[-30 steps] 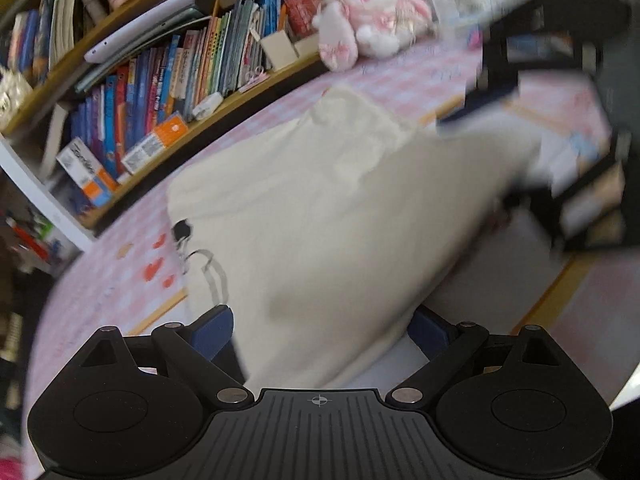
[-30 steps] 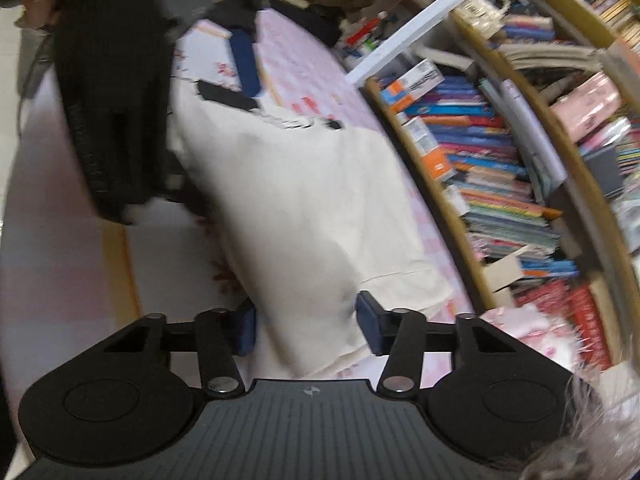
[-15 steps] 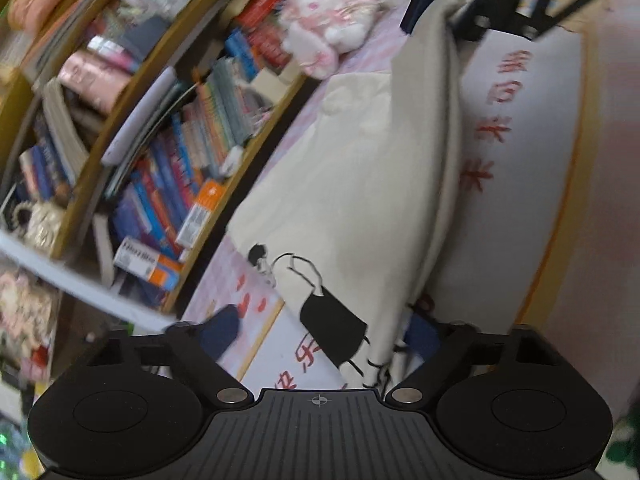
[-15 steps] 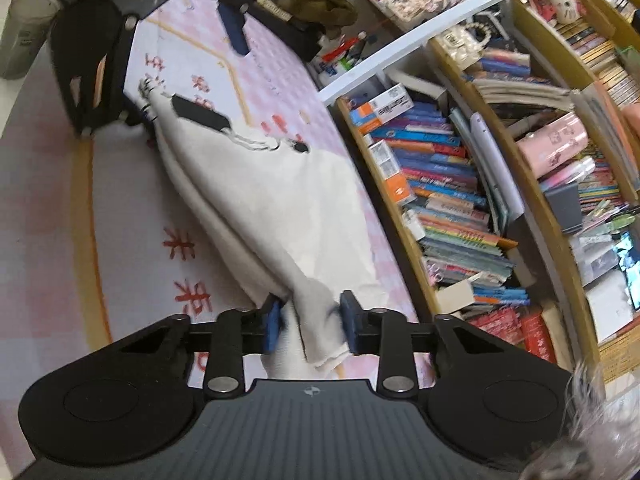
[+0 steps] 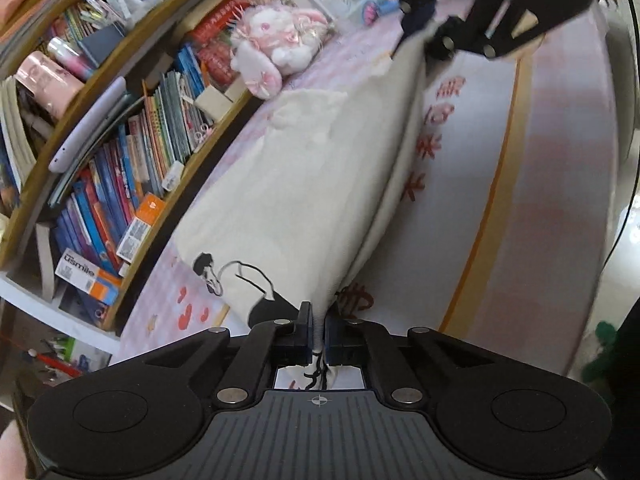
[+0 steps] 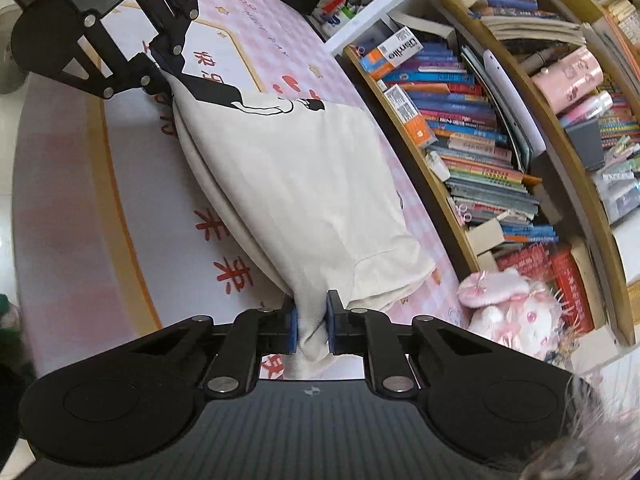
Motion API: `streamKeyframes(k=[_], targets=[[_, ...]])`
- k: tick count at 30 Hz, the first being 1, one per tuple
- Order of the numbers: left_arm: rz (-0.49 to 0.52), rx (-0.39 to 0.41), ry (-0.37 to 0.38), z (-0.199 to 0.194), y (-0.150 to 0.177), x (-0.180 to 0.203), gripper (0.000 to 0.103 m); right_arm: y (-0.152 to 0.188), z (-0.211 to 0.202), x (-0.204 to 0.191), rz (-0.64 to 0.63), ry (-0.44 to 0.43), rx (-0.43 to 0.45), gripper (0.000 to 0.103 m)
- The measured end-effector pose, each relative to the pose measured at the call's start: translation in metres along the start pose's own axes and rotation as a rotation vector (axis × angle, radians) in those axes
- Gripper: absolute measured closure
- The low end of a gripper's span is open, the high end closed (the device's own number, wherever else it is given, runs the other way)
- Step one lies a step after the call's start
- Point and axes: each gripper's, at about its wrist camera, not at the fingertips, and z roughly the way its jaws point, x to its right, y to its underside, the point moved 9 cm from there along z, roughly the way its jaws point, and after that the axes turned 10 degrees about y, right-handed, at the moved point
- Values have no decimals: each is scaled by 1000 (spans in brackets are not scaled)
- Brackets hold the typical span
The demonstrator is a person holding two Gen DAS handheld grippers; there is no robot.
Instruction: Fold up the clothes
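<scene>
A cream T-shirt (image 5: 312,184) with a black line drawing of a figure lies stretched over a pink and white mat (image 5: 520,168). My left gripper (image 5: 318,334) is shut on one end of the shirt, by the drawing. My right gripper (image 6: 311,326) is shut on the other end of the shirt (image 6: 296,184). The shirt's near edge is lifted between the two grippers and its far part rests on the mat. Each gripper shows in the other's view: the right gripper (image 5: 424,36) at the top, the left gripper (image 6: 160,68) at the upper left.
A bookshelf (image 5: 132,152) packed with books runs along the far side of the mat (image 6: 132,208); it also shows in the right wrist view (image 6: 488,152). A pink plush rabbit (image 5: 276,40) sits by the shelf, also in the right wrist view (image 6: 516,316).
Both grippers went from open around the shirt's ends to shut on them. They pulled apart and lifted, so the shirt is now stretched taut between them.
</scene>
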Motion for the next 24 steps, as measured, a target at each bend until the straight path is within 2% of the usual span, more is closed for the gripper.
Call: streamKeyframes(k=[4,8,10,15,24], targets=[[22,24,59,-28,3,3,98,-3,-23,-1,19,-37,-18,92],[25,51,148,-60,5,9,98,-4,-57,-6,44,-130,-53,92],[26,67,190,-77,4,10,98,-4,-74,-7,87,-178,-79,92],[8,104,249,-102,0,-1,98,-12,-110,3,222,-234,-125,92],[-118,192,202,-112,-34,-58,98,-30,-133,44,389,-200,-119,93]])
